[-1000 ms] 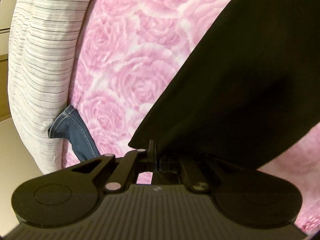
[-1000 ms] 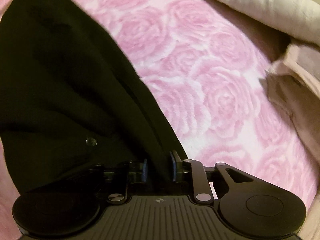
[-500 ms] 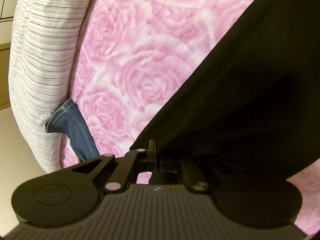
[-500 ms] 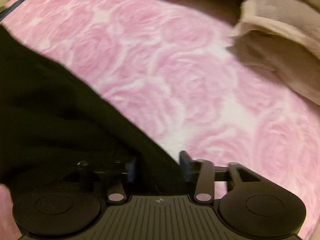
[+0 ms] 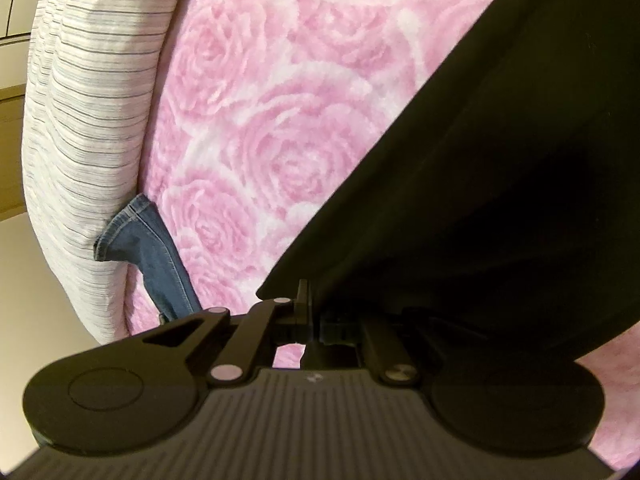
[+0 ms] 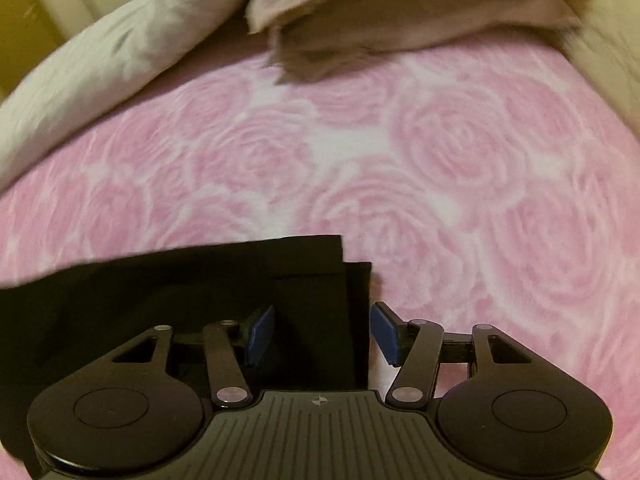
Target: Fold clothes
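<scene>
A pink rose-print blanket (image 5: 280,128) covers the bed, with a striped pillow (image 5: 92,120) and a scrap of blue denim (image 5: 156,252) at its left edge. The black garment (image 5: 500,184) drapes across the blanket, soft, light and limp; hemmed corners look the best hold. The left gripper (image 5: 314,312) is clamped on its edge. The right gripper (image 6: 322,334) has just been opening; the folded corner (image 6: 320,280) lies between its blue pads (image 6: 260,334), unpinched.

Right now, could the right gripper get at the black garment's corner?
Probably yes. The right gripper has just been opening, and the black garment lies flat on the pink blanket between its open jaws, nothing covering it.
</scene>
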Motion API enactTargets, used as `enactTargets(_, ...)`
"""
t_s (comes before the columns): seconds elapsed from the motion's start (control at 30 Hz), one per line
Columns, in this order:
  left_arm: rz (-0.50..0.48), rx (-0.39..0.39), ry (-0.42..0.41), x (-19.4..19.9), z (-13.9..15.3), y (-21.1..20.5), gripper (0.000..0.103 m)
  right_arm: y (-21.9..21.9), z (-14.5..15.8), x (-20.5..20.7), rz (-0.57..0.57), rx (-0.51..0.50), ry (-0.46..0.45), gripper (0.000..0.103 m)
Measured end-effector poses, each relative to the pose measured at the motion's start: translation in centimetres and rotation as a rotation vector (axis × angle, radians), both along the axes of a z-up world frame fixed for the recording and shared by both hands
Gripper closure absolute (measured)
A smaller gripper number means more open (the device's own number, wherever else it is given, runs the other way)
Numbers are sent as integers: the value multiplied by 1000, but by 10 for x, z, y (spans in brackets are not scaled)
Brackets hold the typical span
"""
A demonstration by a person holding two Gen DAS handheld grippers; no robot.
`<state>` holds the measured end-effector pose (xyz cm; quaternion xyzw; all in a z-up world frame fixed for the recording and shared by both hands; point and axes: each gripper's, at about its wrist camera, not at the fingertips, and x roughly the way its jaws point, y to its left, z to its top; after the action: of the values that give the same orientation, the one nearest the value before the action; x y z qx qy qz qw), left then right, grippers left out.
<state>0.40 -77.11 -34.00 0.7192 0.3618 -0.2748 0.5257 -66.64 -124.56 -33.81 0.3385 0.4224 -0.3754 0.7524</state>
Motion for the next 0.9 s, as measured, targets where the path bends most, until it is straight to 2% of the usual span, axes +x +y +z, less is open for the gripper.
enactTargets(0.07,-4,-11,-9,-2,4,-4,100,-1,-2,-2,-24,-9,12,59)
enactTargets(0.13,-10,-20,-15,-3,10,-8,100,2,-2,-1,-12,-25,24,82)
enactTargets(0.17,-11,-23,-16,-4,13,-9,100,5,-1,0,-3,-41,42,101)
enactTargets(0.2,-12,-25,-17,-5,16,-11,100,7,-1,2,5,-55,58,103)
enactTargets(0.33,-22,-44,-15,-12,30,-11,100,4,7,-16,-40,-38,-13,103)
enactTargets(0.53,-11,-72,5,-13,36,-8,99,10,7,-13,-11,-34,30,103)
enactTargets(0.6,-12,-77,28,-10,35,-5,99,20,16,-2,-6,-108,79,100)
enactTargets(0.73,14,-122,88,5,37,7,99,60,39,31,75,-335,216,80)
enactTargets(0.83,13,-158,132,20,36,17,99,93,54,57,116,-419,232,75)
enactTargets(0.9,23,-196,161,36,32,20,99,117,60,75,129,-434,215,72)
